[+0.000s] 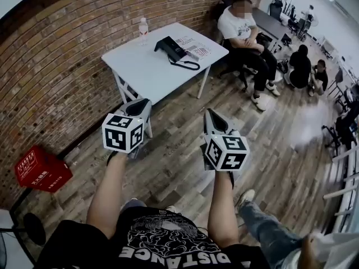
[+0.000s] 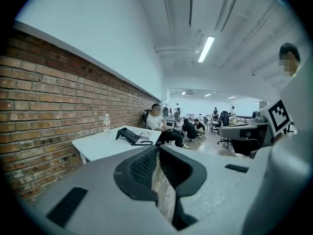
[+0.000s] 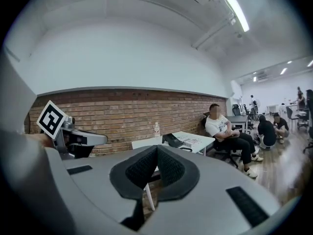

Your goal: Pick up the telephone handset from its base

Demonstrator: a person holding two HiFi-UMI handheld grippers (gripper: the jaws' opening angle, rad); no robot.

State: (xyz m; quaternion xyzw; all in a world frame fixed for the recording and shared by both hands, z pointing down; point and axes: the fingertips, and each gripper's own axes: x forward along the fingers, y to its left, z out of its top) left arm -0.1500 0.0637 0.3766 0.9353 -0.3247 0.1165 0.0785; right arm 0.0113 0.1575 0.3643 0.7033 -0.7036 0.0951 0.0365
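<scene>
A black telephone with its handset on the base and a coiled cord sits on the white table by the brick wall. It also shows far off in the left gripper view as the telephone and in the right gripper view as the telephone. My left gripper and right gripper hang over the wooden floor, well short of the table, both pointing toward it. The jaws of the left gripper and of the right gripper meet at the tips, shut on nothing.
A clear water bottle stands at the table's far corner, and printed papers lie beside the phone. A person sits on a chair right of the table. A red crate rests by the wall at the left.
</scene>
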